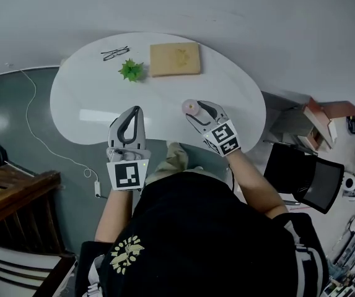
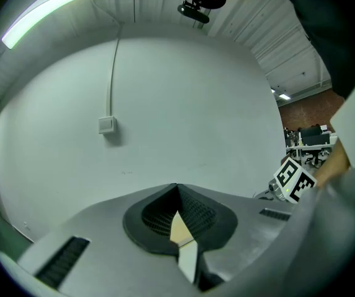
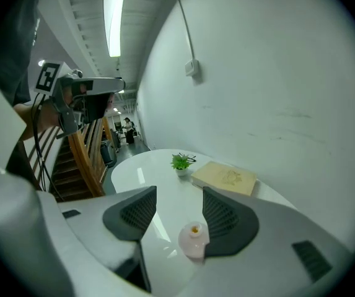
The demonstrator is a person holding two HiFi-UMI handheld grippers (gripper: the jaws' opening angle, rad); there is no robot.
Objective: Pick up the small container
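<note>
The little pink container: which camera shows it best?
The right gripper view: the container sits close up between the right gripper's open fingers, its top visible. The head view shows it small, from above, beside that gripper's tip. The left gripper view misses it, facing the wall.

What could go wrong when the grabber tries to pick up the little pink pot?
1. The pot sits off-centre between the right gripper's open fingers, close to one of them, so closing might shove or tip it.
2. It looks small and rounded, so it could slip out of the grip.
3. It stands fairly near the table's front edge, so a knock might send it off.
</note>
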